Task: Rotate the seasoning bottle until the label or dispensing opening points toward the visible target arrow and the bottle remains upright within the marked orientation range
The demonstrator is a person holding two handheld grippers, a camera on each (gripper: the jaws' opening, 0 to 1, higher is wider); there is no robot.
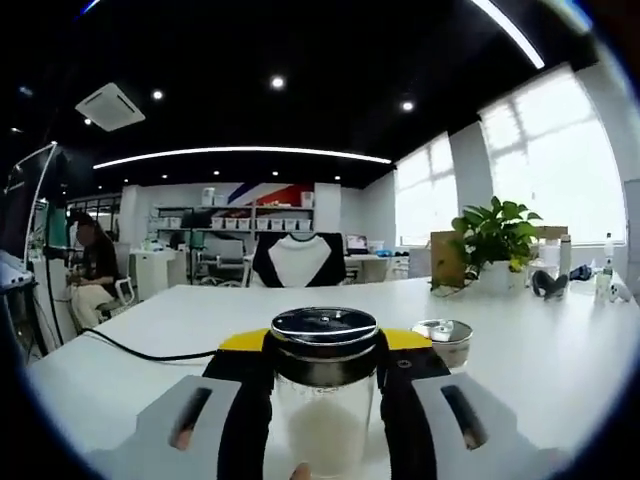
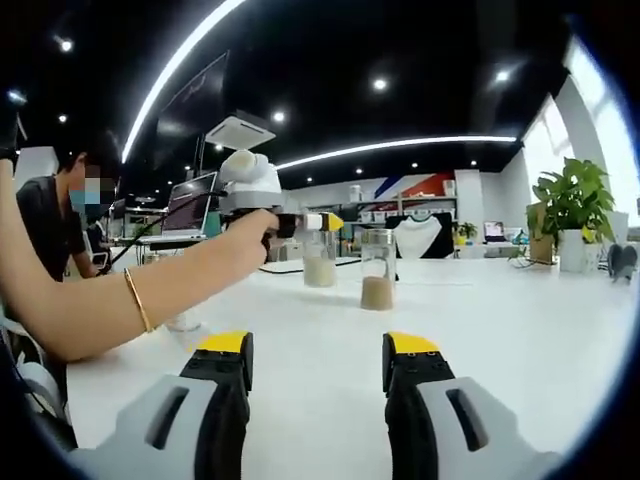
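Your left gripper [image 1: 325,400] is clamped on the seasoning bottle [image 1: 324,400]: both jaws sit against the glass sides just under the black lid [image 1: 324,328]. The bottle stands upright on the white table [image 1: 560,350], near the table's front edge as the left gripper view has it, pale powder filling its lower half. In the right gripper view you see the same gripper [image 2: 312,222] reaching in from the left and closed on that bottle [image 2: 319,258], roughly mid-table.

A second jar [image 2: 377,270] with brownish powder stands just beside it, apart from it and untouched. The left gripper view shows its silver-lidded top [image 1: 444,338] to the right of the held bottle.

Your right gripper [image 2: 316,385] is wide, jaws well apart, holding nothing, low over the table near its front edge and well short of both jars.

Progress: grasp looks done, bottle is upright. No label, dispensing opening or target arrow can be made out in either view, so you can't tell whether any rotation has been achieved. Judge it as early: the turn toward the arrow and the upright release are probably still to do.

A cable [image 1: 140,350] runs across the left side of the table, and a potted plant [image 1: 495,240] sits at the far right edge.
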